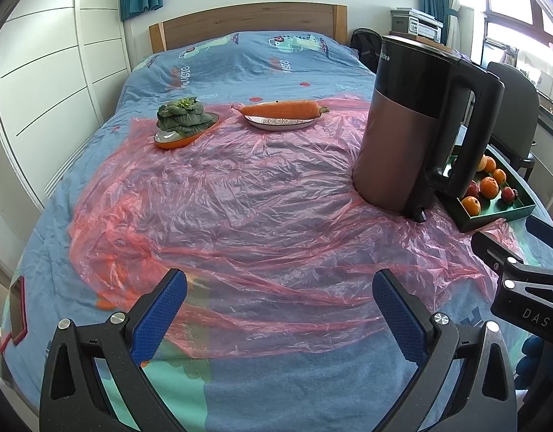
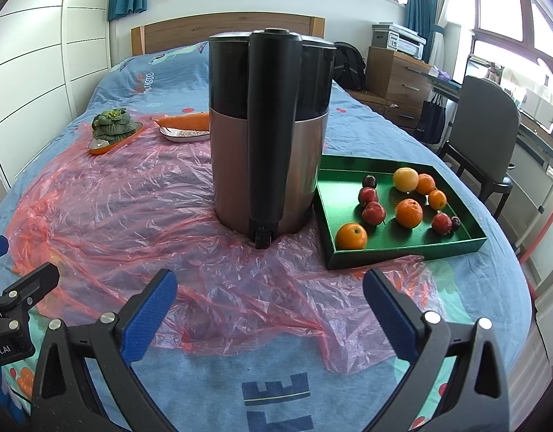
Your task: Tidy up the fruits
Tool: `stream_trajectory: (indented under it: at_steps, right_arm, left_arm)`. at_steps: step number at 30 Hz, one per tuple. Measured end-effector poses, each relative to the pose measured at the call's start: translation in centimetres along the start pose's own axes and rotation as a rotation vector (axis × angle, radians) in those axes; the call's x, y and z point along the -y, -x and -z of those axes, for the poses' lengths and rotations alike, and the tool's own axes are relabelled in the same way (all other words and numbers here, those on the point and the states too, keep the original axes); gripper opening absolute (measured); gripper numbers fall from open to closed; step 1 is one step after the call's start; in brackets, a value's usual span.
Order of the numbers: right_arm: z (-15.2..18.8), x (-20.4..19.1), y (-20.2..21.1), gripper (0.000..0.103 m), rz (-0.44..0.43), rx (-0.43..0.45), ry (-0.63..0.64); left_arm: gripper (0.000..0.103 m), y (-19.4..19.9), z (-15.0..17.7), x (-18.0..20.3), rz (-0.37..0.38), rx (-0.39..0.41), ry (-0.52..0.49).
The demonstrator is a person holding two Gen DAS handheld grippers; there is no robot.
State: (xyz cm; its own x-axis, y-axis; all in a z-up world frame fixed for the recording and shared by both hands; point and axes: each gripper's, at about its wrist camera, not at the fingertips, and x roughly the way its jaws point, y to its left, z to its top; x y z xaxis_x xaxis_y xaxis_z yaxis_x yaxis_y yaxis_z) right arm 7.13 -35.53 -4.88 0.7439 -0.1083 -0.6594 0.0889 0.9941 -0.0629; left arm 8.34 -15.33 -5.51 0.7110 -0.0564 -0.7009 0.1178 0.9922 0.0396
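The right gripper [image 2: 270, 288] hangs with its jaws spread wide over the near edge of a crumpled pink plastic sheet [image 2: 132, 216] spread on the bed [image 2: 456, 306]. An upright kettle [image 2: 269, 136] stands on the sheet, handle toward the camera, with a green tray [image 2: 402, 248] just beside it toward the bed's right edge holding oranges [image 2: 408, 212] and small red fruits [image 2: 373, 212]. Toward the far left of the sheet sit a leafy green on an orange dish [image 2: 112, 126] and a carrot on a plate [image 2: 184, 124], partly hidden by the kettle.

kettle [image 2: 269, 136] left of tray [image 2: 402, 248] | fruits [image 2: 407, 212] in tray | carrot plate [image 2: 182, 135] behind kettle
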Motion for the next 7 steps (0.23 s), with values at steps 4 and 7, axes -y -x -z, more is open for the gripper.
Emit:
stream_trajectory:
  at_steps: [4, 7]
  right_arm:
    - [0.0, 0.02, -0.01, 0.103, -0.001, -0.001, 0.0]
    - [0.0, 0.11, 0.03, 0.103, 0.0, -0.001, 0.0]
  left_arm:
    - [0.101, 0.0, 0.04, 0.15, 0.002, -0.004, -0.002]
    - [0.101, 0.05, 0.02, 0.14, 0.003, -0.005, -0.001]
